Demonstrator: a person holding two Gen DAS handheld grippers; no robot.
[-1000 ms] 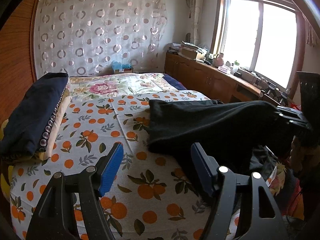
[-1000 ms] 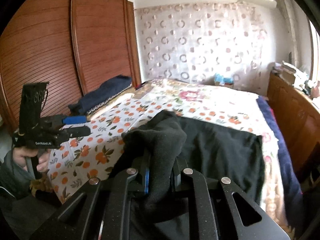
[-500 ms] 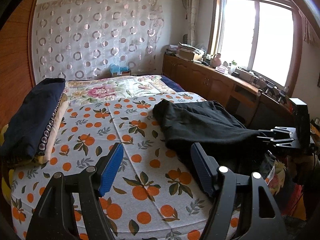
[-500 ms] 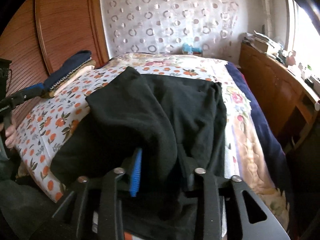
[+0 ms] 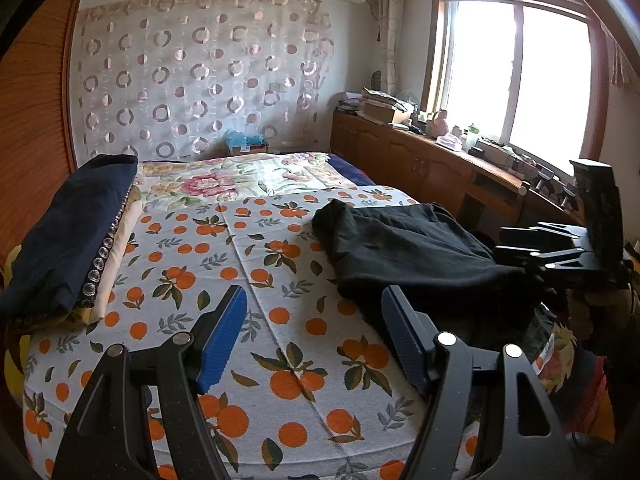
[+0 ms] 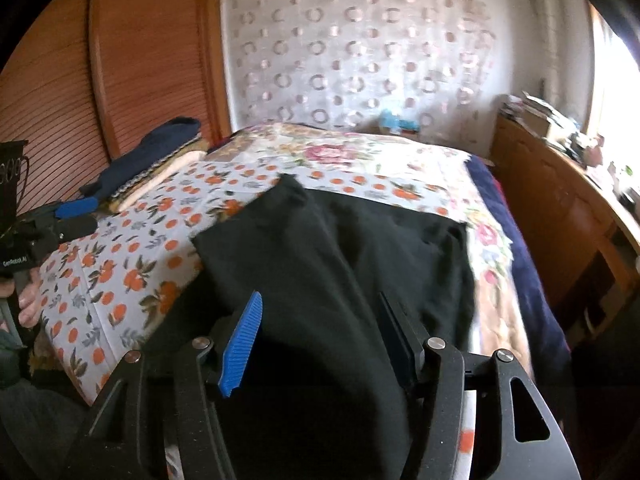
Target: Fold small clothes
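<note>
Bed (image 5: 280, 320): covered with an orange-print sheet; serves as the landmark for all entries.
Black garment (image 5: 400, 256): lies spread on the bed's window side, its near part draping over the bed's front edge, its far corner pointing toward the bed's middle.
Folded dark-blue pile (image 5: 68, 232): stacked at the bed's wardrobe-side edge, well apart from the black garment.
Left tongs (image 5: 314, 340): held above the bed's near edge, jaws wide apart, nothing between them.
Right tongs (image 6: 320, 340): over the black garment at the bed's front; jaws have just been opening and now stand apart, cloth lying between them, pads not pressing it.
</note>
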